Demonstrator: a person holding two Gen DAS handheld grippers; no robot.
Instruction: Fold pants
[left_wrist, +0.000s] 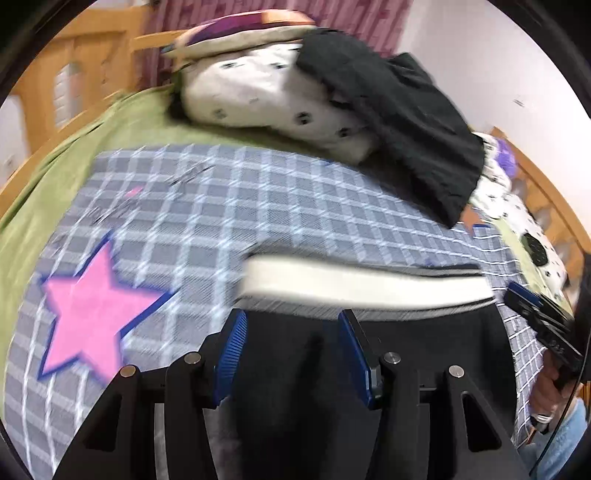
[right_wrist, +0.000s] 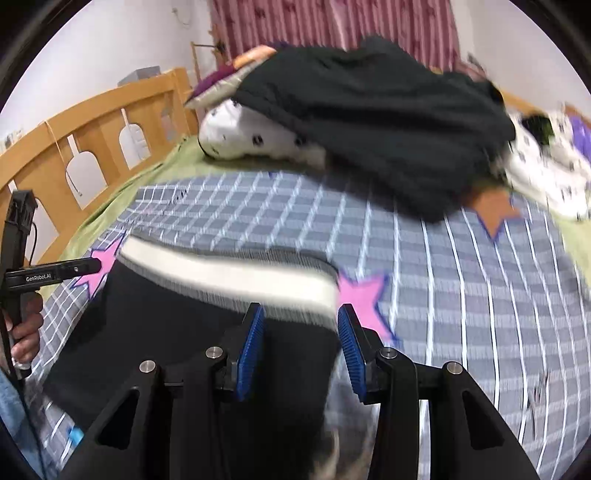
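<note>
From the left wrist view, open checked blanket lies from 9 to 12 o'clock, free for tongs to pass. A black garment draped over the spotted pillow blocks 12 to 2 o'clock, and the wooden bed rail walls the far left.

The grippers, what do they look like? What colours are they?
Each gripper, left and right, is a black frame with silver bolts and two fingers faced with ribbed blue pads. The right wrist view shows the left one's side with white "GenRobot.AI" lettering and a thin black cable.
</note>
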